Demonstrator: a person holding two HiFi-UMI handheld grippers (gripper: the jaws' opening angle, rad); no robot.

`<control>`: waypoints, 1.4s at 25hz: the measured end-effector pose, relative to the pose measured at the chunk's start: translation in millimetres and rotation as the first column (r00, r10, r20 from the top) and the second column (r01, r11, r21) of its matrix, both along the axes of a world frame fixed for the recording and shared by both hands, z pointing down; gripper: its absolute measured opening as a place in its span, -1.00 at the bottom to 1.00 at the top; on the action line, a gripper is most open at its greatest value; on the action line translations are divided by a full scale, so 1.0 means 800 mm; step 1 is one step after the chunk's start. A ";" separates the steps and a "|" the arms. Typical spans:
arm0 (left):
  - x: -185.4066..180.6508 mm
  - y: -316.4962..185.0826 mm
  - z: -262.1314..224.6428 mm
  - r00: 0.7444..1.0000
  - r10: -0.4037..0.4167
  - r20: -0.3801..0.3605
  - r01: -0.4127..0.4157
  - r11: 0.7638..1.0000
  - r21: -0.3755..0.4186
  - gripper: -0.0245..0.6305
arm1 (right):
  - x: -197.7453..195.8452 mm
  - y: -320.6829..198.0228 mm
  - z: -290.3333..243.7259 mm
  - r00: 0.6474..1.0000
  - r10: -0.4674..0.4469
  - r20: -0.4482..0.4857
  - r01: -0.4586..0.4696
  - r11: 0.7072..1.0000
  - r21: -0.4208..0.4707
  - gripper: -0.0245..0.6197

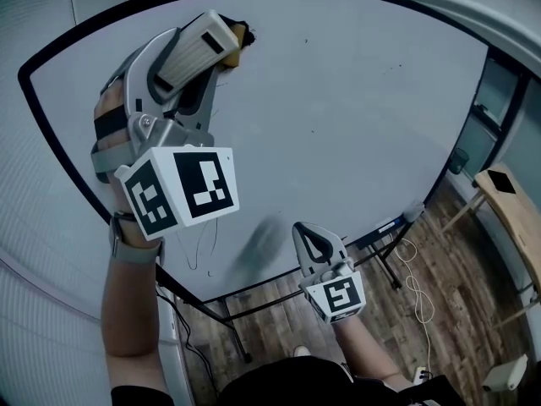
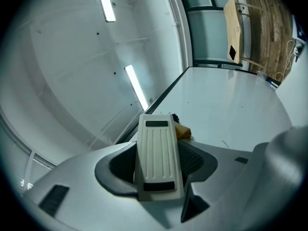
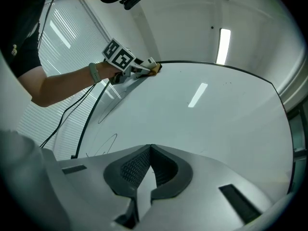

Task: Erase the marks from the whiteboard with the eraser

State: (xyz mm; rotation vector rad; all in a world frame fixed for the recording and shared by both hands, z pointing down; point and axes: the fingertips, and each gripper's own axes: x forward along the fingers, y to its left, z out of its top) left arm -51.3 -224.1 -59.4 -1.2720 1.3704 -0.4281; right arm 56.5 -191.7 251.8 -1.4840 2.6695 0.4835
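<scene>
**Whiteboard** (image 1: 363, 117): large white panel in a black frame, on a dark metal stand (image 1: 382, 259) over a wooden floor (image 1: 448, 311). The surface is mostly bare.

**Pen marks** (image 1: 201, 245): thin dark looping lines near the whiteboard's lower left edge in the head view. A few tiny specks (image 1: 306, 41) lie toward the upper edge.

**Eraser** (image 2: 158, 154): cream plastic body with a ribbed back and a tan felt pad (image 2: 183, 131) at its front end. It sits lengthwise in the left gripper, with the felt end at the whiteboard's upper left corner, right by the black frame. Whether the felt touches the surface cannot be told.

**Left gripper** (image 1: 188, 73): raised high at the upper left of the whiteboard. Its fingers (image 2: 196, 159) are pinching the eraser from both sides. The marker cube (image 1: 179, 191) faces the head camera. The forearm wears a grey wrist band (image 1: 128, 248).

**Right gripper** (image 1: 318, 245): held low, off the whiteboard's lower edge and well apart from the left gripper. Its fingers (image 3: 131, 171) are pressed together at the tips with nothing between them.

**Surroundings**: a light wooden table (image 1: 510, 203) stands at the right, and a white cable (image 1: 414, 288) lies on the floor.
</scene>
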 end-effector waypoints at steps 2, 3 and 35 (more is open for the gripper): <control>-0.006 0.000 0.011 1.000 0.007 -0.021 -0.007 1.000 -0.028 -0.13 | -0.005 0.000 0.006 1.000 -0.010 -0.005 0.010 1.000 0.000 -0.84; -0.009 0.000 0.018 0.999 0.009 -0.031 -0.010 0.999 -0.042 -0.13 | -0.008 0.000 0.010 1.000 -0.018 -0.008 0.018 1.000 0.000 -0.84; -0.191 0.048 0.366 0.943 -0.154 -0.296 0.050 0.942 -0.333 -0.12 | -0.183 0.046 0.094 0.956 -0.282 -0.083 0.266 0.951 -0.159 -0.84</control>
